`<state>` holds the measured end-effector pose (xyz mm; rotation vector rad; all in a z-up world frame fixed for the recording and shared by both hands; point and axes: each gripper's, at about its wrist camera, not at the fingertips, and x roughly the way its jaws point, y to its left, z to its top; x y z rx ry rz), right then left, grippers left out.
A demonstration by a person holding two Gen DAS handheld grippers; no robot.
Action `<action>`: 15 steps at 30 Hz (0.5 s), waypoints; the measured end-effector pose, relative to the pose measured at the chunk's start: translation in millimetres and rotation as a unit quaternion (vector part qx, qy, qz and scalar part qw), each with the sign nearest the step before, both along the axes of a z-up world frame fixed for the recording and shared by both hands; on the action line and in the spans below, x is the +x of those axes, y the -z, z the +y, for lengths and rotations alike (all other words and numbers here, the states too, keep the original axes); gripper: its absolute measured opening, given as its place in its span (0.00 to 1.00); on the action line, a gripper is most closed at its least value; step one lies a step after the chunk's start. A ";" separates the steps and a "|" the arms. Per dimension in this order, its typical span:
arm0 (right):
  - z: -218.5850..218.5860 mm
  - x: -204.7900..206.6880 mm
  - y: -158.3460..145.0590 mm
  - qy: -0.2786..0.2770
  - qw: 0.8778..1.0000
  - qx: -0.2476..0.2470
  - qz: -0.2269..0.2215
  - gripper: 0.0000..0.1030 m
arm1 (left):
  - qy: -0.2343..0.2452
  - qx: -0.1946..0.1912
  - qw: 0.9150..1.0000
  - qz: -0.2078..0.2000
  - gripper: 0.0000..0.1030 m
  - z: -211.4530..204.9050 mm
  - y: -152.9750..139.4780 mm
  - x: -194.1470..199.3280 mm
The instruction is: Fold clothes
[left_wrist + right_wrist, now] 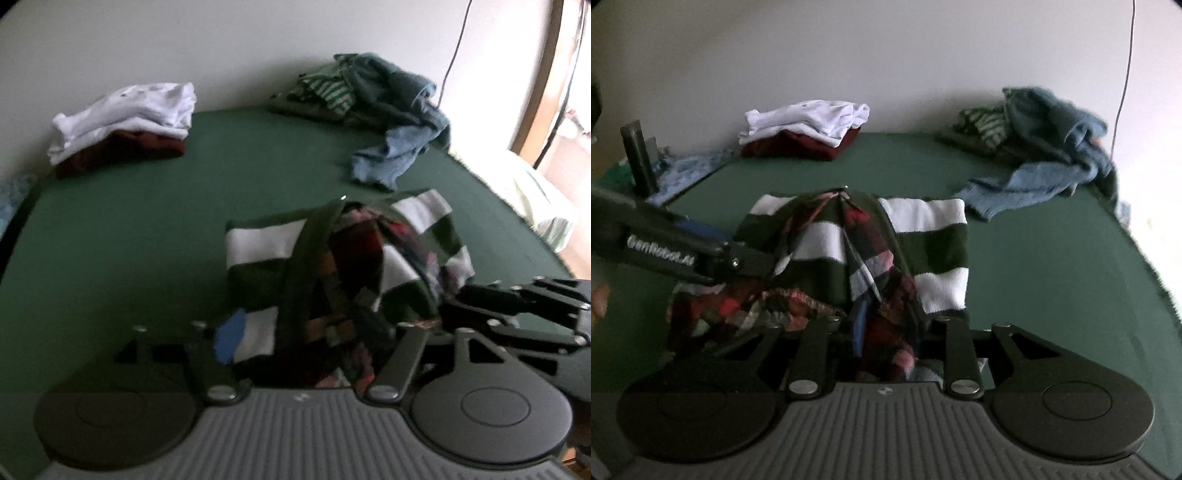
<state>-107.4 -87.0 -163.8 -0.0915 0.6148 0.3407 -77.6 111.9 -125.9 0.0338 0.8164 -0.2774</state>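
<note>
A green-and-white striped garment [332, 266] [923, 251] with a red plaid lining lies bunched on the green surface [129, 240] [1034, 277]. My left gripper [306, 343] is shut on its near edge, and one blue pad [229, 339] shows beside the cloth. It reaches in from the left in the right wrist view, clamped on the plaid part [750, 266]. My right gripper [882, 332] is shut on a plaid fold of the same garment. It enters from the right in the left wrist view [454, 306]. Cloth hides most of the fingers.
A folded white-on-maroon stack [125, 122] [805, 129] sits at the back left by the wall. A loose heap of blue and green-striped clothes [399, 122] [1045, 155] lies at the back right. A dark upright object [639, 158] stands off the left edge. A cable [1126, 74] hangs down the wall.
</note>
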 end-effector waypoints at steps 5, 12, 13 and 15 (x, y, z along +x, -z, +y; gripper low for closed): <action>-5.8 2.0 -0.9 0.026 0.999 0.029 0.013 0.26 | 0.001 0.007 1.000 0.022 0.80 -2.6 5.5 3.1; 2.9 -8.3 2.7 0.051 0.998 0.020 -0.005 0.27 | 0.002 0.024 0.999 0.034 0.88 -5.1 10.2 4.8; 3.3 -8.9 3.1 0.054 0.998 0.020 -0.006 0.27 | 0.002 0.025 0.999 0.035 0.90 -5.2 10.6 5.1; 4.1 -10.2 3.7 0.059 0.998 0.020 -0.009 0.27 | 0.001 0.029 0.999 0.038 0.95 -5.3 11.5 5.7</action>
